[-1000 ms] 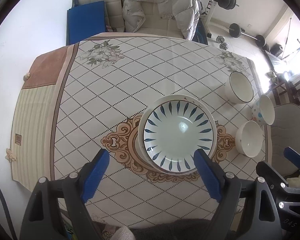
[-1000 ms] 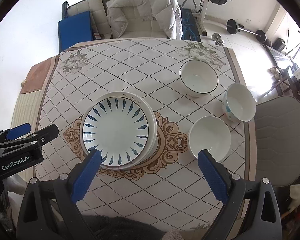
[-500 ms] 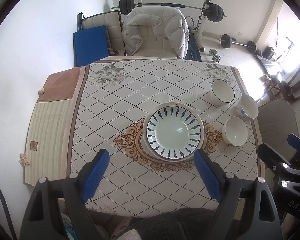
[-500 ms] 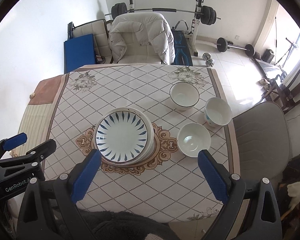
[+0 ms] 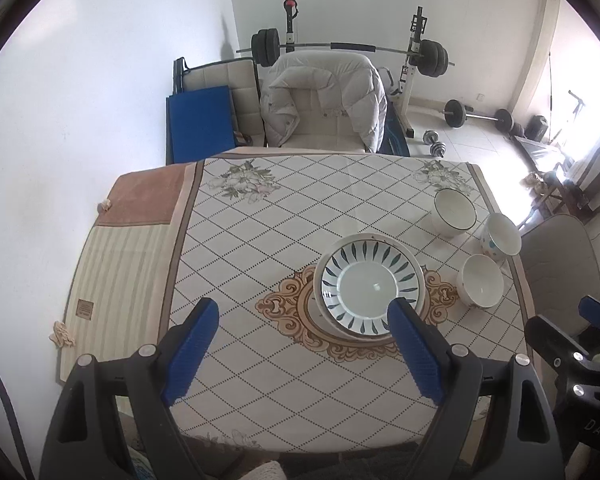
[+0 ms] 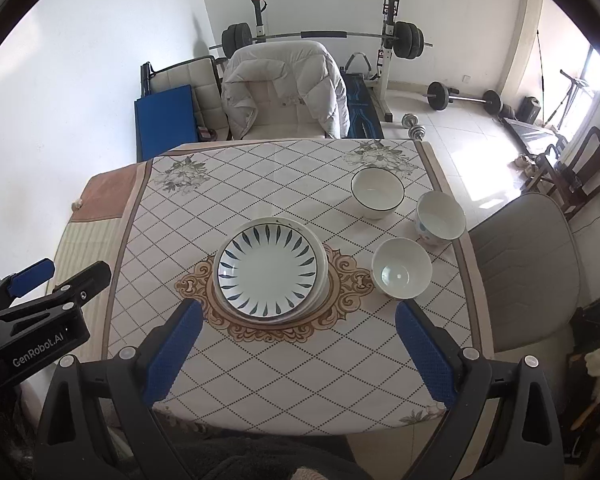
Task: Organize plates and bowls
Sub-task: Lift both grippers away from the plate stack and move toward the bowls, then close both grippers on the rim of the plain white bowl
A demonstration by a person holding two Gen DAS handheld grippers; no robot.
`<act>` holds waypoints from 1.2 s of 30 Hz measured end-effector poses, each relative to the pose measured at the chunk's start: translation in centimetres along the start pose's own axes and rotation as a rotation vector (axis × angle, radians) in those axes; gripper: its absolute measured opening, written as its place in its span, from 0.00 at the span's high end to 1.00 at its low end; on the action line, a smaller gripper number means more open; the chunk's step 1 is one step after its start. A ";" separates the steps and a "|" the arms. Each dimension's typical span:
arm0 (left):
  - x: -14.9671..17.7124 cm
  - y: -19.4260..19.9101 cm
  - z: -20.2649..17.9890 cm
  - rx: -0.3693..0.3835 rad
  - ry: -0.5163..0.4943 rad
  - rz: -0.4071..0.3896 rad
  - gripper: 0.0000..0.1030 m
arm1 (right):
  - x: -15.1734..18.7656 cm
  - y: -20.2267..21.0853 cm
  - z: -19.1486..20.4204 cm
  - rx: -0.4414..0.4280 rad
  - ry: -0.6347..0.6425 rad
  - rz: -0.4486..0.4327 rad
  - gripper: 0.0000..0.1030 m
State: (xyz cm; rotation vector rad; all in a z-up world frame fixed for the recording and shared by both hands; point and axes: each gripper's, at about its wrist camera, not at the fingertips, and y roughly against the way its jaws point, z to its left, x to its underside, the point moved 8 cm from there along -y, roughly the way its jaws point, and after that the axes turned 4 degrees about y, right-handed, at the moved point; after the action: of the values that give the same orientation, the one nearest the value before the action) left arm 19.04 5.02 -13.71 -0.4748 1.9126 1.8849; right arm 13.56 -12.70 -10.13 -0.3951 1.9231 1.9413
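Note:
A stack of plates [image 6: 269, 270] with a blue-leaf plate on top sits at the middle of the table; it also shows in the left wrist view [image 5: 370, 285]. Three white bowls stand apart at the right: a dark-rimmed bowl [image 6: 377, 193], a blue-dotted bowl [image 6: 440, 218] and a plain bowl [image 6: 401, 273]. My left gripper [image 5: 302, 330] is open and empty, high above the table's near edge. My right gripper [image 6: 298, 332] is open and empty, also high above the near edge.
The table [image 6: 236, 392] has a diamond-pattern cloth. A chair with a white jacket [image 6: 284, 88] stands at the far side and a grey chair [image 6: 526, 264] at the right. A barbell rack [image 6: 320, 36] and weights lie behind.
Both grippers have pulled up and back from the table, so the plates and bowls look smaller and more of the room shows. Nothing on the table has moved.

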 end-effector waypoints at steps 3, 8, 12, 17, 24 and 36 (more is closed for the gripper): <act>-0.7 -0.2 -0.4 0.002 -0.029 -0.041 0.16 | 0.5 -0.2 -0.8 -0.019 -0.021 -0.037 0.04; -1.9 -1.4 -2.7 0.044 -0.066 -0.068 0.16 | 1.7 -2.3 -4.6 -0.016 -0.095 -0.014 0.04; -3.3 -2.3 -4.6 0.041 -0.016 -0.083 0.16 | 3.2 -5.1 -10.3 0.083 -0.158 0.080 0.04; -4.8 -5.6 -10.0 0.058 -0.064 -0.043 0.16 | 4.1 -8.4 -18.3 0.156 -0.226 0.148 0.05; -3.7 -15.0 -20.9 0.208 -0.107 0.223 0.19 | 3.7 -15.6 -25.6 0.037 -0.291 0.237 0.06; 3.8 -29.8 -30.1 0.193 -0.157 0.623 0.58 | 3.5 -32.4 -26.4 -0.247 -0.276 0.470 0.31</act>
State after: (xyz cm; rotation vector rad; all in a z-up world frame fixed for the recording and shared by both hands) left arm 29.45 -25.70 -41.25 0.3654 2.2700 1.9715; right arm 23.38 -39.02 -41.23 0.2808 1.7074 2.3865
